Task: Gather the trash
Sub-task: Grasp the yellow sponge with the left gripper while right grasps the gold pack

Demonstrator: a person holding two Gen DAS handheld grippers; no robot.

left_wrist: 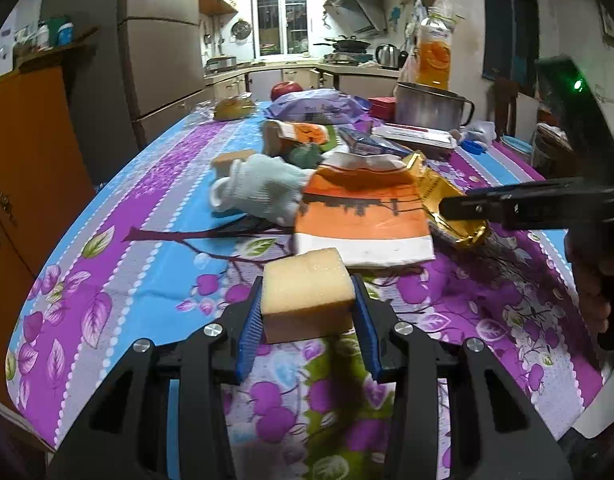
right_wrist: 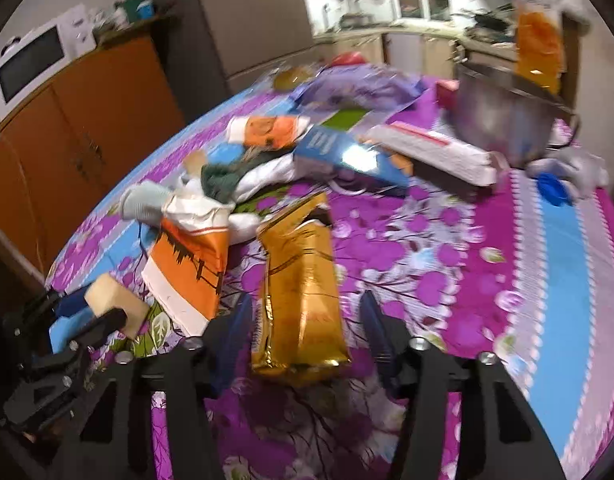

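Left jaws clamp a sponge (left_wrist: 307,292); right jaws stand apart astride a gold wrapper (right_wrist: 299,304), its long axis running forward between them.

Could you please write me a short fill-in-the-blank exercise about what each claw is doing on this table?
1. The left claw is closed on a yellow ____.
2. The gold wrapper lies between the fingers of the ____ claw.
3. The orange-and-white packet lies beside a pale knitted ____.

Missing words: sponge; right; glove
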